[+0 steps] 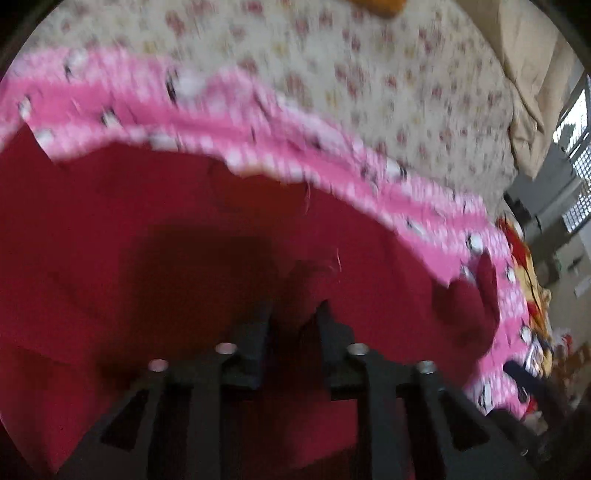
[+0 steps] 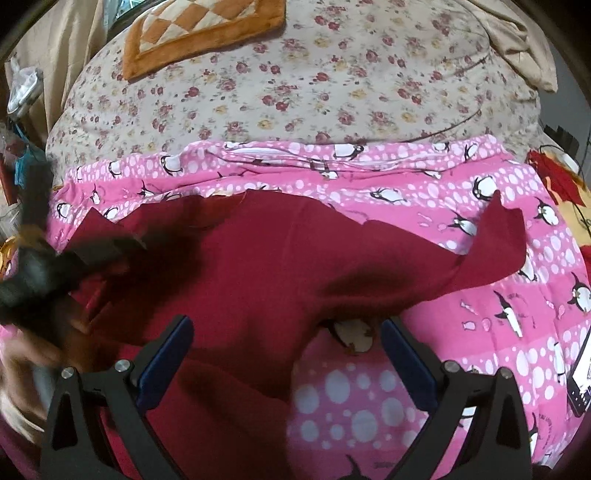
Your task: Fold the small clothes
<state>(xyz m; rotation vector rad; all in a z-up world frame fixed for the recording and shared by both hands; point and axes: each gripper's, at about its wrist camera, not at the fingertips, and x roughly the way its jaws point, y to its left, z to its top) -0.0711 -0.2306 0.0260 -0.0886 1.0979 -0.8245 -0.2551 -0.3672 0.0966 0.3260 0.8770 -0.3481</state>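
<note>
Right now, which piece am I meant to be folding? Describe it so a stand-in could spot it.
Start from the bed with the cream floral sheet; across its near side lies a pink penguin-print blanket. Spread on that blanket is the dark red garment, one end trailing off to the right. It is the only plain, unpatterned fabric there, unlike the orange checked cushion at the far end.

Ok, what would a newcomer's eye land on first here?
The red garment spread across the middle, one sleeve trailing right. Under it, the pink penguin blanket, loud against the floral sheet behind. An orange checked cushion sits top left.
</note>
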